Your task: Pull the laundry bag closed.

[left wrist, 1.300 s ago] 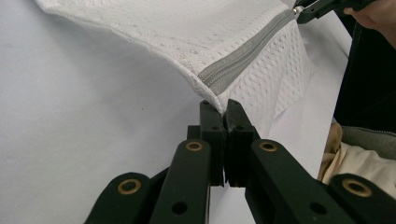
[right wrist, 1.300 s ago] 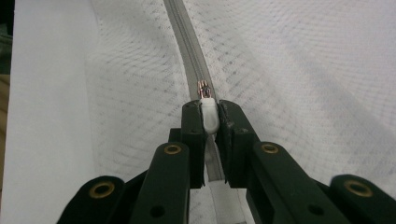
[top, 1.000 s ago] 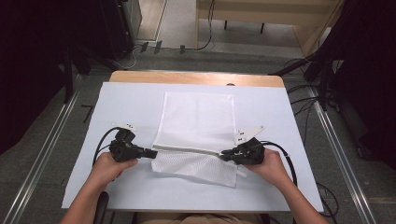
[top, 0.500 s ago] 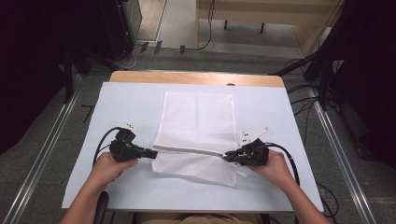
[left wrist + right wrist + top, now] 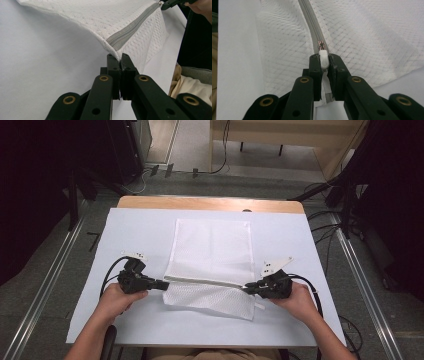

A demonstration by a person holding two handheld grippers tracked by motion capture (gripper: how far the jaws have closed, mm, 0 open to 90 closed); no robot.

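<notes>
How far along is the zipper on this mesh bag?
Done: left gripper pinches the mesh bag corner at the zipper end; right gripper clamps the white pull. In hand: zipper held taut between them. Left: it looks closed ahead of the pull, so any sliding remains.

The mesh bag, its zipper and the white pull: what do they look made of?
Mesh bag: white synthetic-looking netting, matte, with open diamond weave. Zipper: grey woven tape, probably fabric. Pull, pinched in the right gripper: smooth white tab, likely plastic or rubber; the slider above it glints like metal.
</notes>
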